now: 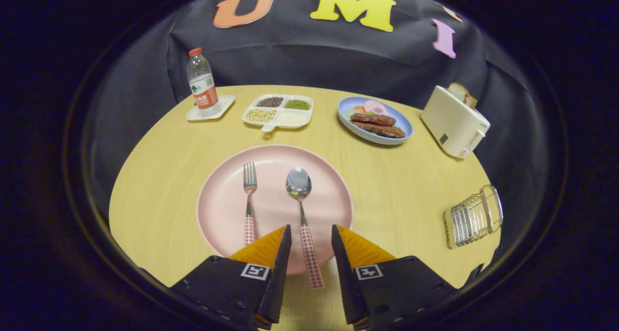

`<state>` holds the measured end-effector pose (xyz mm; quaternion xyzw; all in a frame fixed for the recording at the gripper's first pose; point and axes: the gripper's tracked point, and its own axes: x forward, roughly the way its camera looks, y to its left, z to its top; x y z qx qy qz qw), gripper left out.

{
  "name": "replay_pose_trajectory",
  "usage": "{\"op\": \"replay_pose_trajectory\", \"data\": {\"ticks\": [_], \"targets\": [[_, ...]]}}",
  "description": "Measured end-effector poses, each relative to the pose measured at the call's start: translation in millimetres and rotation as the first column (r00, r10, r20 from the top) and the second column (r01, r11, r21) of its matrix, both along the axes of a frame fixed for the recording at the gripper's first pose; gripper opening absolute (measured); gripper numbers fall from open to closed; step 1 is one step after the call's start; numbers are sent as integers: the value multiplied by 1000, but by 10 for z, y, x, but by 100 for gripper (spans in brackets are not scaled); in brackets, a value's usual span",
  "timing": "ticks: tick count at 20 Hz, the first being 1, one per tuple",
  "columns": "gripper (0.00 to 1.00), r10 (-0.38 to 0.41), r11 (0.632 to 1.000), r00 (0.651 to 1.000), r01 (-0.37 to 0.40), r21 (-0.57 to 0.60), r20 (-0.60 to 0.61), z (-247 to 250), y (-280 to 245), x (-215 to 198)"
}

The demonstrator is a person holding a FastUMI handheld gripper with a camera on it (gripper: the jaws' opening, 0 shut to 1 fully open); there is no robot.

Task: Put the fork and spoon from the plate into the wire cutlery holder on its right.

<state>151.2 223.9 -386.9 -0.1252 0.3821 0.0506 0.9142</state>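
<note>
Fingers of our gripper stand apart, and the checked handle of the spoon runs down between them without either finger touching it. We see its bowl just ahead of the tips, on the pink plate. Left of the spoon lies the fork, tines pointing away from us, its checked handle just ahead of our left finger. Well off to our right on the wooden table sits the wire cutlery holder. Beyond the plate we make out a water bottle, a divided tray, a blue plate of food and a toaster.
</note>
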Motion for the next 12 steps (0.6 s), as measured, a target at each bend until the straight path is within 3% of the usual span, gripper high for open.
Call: {"op": "replay_pose_trajectory", "data": {"ticks": [5, 6, 8, 12], "targets": [[20, 18, 999, 996, -15, 36, -92, -193, 37, 0], [11, 25, 999, 995, -20, 50, -92, -196, 36, 13], [6, 39, 997, 994, -32, 69, -99, -127, 17, -55], [6, 66, 996, 995, -61, 67, -75, 211, -184, -209]]}}
